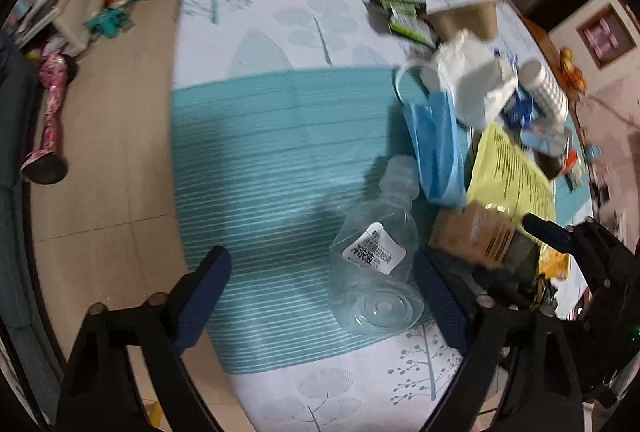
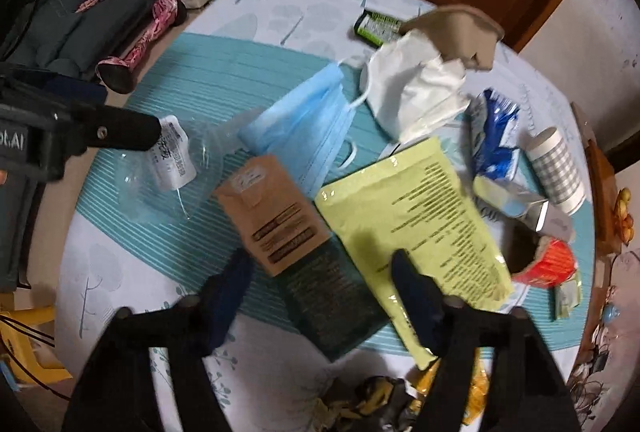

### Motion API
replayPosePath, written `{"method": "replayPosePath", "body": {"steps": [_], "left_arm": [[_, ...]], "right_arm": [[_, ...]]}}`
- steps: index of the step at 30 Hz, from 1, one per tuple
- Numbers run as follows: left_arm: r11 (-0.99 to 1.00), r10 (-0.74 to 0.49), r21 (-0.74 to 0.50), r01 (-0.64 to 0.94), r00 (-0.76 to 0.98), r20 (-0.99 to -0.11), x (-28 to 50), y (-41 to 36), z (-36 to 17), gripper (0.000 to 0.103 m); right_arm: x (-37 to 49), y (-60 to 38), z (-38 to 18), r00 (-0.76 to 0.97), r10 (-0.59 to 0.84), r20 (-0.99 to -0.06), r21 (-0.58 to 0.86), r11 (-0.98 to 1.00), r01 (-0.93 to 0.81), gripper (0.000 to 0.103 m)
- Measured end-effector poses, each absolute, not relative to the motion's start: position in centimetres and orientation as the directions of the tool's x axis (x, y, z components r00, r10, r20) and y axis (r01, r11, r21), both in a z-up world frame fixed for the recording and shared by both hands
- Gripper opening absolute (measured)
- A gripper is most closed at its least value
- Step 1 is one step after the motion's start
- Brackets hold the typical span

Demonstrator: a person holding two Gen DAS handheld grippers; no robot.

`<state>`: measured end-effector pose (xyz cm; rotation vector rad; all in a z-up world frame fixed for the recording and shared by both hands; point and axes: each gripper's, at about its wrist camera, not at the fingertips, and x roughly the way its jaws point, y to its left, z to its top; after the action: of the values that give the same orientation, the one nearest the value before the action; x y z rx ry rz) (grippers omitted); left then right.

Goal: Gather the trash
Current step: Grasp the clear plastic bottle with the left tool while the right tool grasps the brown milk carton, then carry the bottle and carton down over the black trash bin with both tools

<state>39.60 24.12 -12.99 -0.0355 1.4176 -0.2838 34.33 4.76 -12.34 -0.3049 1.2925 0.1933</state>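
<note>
A clear plastic bottle (image 1: 376,252) with a white label lies on the teal-striped tablecloth (image 1: 260,152), between the fingers of my open left gripper (image 1: 320,268); it also shows in the right wrist view (image 2: 168,168). My right gripper (image 2: 320,268) is open above a brown-and-dark packet (image 2: 280,216) and a yellow-green bag (image 2: 420,216). Behind these lie a blue face mask (image 2: 312,120), crumpled white paper (image 2: 416,92) and a brown paper cup (image 2: 456,28). The left gripper (image 2: 120,130) shows at the left of the right wrist view.
More litter lies right: a blue-white wrapper (image 2: 496,136), a checked white cylinder (image 2: 556,168), a red cup (image 2: 548,264), a green-black packet (image 2: 376,24), yellow wrappers (image 2: 400,404) at the near edge. A sofa (image 2: 72,28) and floor clutter are left of the table.
</note>
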Motion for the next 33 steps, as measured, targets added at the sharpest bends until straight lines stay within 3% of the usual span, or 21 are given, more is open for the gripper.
{"method": "replayPosePath", "body": {"steps": [3, 4, 5, 9, 16, 24, 33], "left_arm": [[0.958, -0.225, -0.209, 0.195, 0.064, -0.972, 40.1, 23.4, -14.4, 0.078], [0.956, -0.227, -0.213, 0.2, 0.049, -0.973, 40.3, 23.1, -14.8, 0.069], [0.955, -0.229, -0.218, 0.2, 0.032, -0.973, 40.4, 22.9, -15.3, 0.064], [0.939, -0.298, -0.296, 0.175, -0.018, -0.955, 40.2, 22.4, -16.2, 0.035], [0.94, -0.306, -0.293, 0.172, 0.054, -0.95, 38.6, 21.7, -14.8, 0.022], [0.945, -0.295, -0.271, 0.185, 0.118, -0.948, 34.9, 20.8, -11.6, 0.021], [0.92, -0.318, -0.25, 0.304, 0.203, -0.926, 28.3, 16.0, -6.6, 0.021]], "right_arm": [[34.2, 5.0, -12.7, 0.263, -0.039, -0.964, -0.12, 0.945, -0.304, 0.056], [33.9, 5.1, -12.7, 0.258, -0.027, -0.966, -0.108, 0.947, -0.304, 0.051], [33.8, 5.1, -12.7, 0.241, -0.008, -0.97, -0.082, 0.951, -0.298, 0.038], [33.1, 4.8, -12.1, 0.233, 0.022, -0.972, -0.043, 0.962, -0.269, 0.036], [31.3, 3.3, -9.2, 0.277, 0.09, -0.957, 0.031, 0.977, -0.209, 0.036], [28.4, 0.7, -5.4, 0.32, 0.143, -0.937, 0.098, 0.983, -0.152, 0.035], [23.4, -3.3, -1.8, 0.373, 0.193, -0.908, 0.165, 0.981, -0.107, 0.035]]}}
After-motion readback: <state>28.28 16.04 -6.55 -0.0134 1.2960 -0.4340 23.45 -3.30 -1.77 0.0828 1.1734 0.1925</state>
